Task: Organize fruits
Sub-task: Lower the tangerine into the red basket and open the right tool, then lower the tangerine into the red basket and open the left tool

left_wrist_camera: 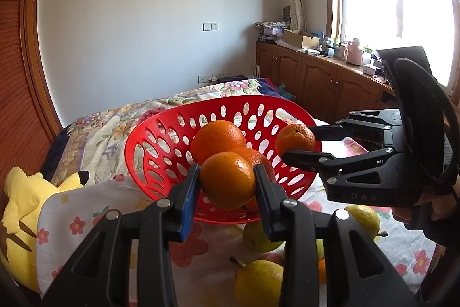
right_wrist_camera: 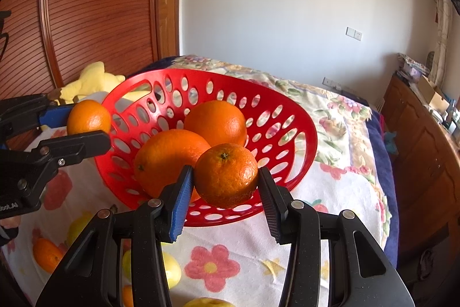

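Nearest the left wrist camera, the left gripper (left_wrist_camera: 227, 183) has its jaws closed to the width of one orange (left_wrist_camera: 227, 180), which is clamped between the blue pads and held in the air over the near rim of the red basket (left_wrist_camera: 143, 140). The right wrist view confirms this grip from the side: the same left gripper (right_wrist_camera: 86, 123) carries that orange (right_wrist_camera: 88, 117) just outside the basket's left rim. Nearest the right wrist camera, the right gripper (right_wrist_camera: 225, 186) holds a second orange (right_wrist_camera: 226, 175); the left pad touches the fruit, while a thin gap may show at the right pad, so full contact there cannot be confirmed. This orange hangs above the near rim of the red basket (right_wrist_camera: 299, 134). In the left wrist view the right gripper (left_wrist_camera: 299, 144) and its orange (left_wrist_camera: 295, 139) appear at the basket's right rim. Below the grippers, on the floral cloth (right_wrist_camera: 218, 258), lie yellow-green pears (left_wrist_camera: 258, 282) and a loose orange (right_wrist_camera: 46, 254). Inside the basket rest two larger oranges (right_wrist_camera: 216, 123), touching each other. Beyond the basket's left side sits a yellow plush toy (left_wrist_camera: 23, 206), with the floral bedspread (left_wrist_camera: 115, 120) extending behind it.
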Demonstrator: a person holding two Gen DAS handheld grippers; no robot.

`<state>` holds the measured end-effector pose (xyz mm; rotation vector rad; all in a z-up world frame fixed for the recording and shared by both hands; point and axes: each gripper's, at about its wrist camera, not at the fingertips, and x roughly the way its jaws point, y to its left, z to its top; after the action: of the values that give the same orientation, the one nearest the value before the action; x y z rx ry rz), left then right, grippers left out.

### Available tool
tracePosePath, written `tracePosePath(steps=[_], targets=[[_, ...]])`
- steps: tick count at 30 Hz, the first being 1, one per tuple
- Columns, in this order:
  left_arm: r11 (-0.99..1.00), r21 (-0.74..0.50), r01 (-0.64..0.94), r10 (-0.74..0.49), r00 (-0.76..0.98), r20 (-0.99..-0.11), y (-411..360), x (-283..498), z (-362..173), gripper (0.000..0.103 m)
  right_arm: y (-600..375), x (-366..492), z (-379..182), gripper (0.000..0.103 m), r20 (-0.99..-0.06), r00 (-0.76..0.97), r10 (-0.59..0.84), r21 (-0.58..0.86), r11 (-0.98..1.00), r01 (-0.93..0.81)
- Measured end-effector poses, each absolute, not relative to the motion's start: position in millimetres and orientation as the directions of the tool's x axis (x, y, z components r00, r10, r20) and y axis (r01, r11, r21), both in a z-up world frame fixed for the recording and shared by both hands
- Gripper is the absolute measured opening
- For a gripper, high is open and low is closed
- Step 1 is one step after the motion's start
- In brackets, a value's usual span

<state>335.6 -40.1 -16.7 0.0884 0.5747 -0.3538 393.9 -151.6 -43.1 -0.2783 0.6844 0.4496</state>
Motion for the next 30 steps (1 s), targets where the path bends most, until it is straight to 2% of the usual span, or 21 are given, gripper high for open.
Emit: tracePosePath(steps=[16, 30], targets=[[0.947, -0.013, 0.321, -0.271, 0.779, -0.566, -36.0, 349.3, -26.4, 0.035, -153.9, 375.8, -37.7, 0.049, -0.633, 0.693, 0.345, -0.074, 0.864, -0.497], [0.958, -0.032, 0.286, -0.255, 0.788, -0.561, -25.8, 336.7, -28.0, 0.04, -164.4, 350.8, -31.2, 0.049, -0.61, 0.703, 0.365, -0.053, 0.867, -0.496]])
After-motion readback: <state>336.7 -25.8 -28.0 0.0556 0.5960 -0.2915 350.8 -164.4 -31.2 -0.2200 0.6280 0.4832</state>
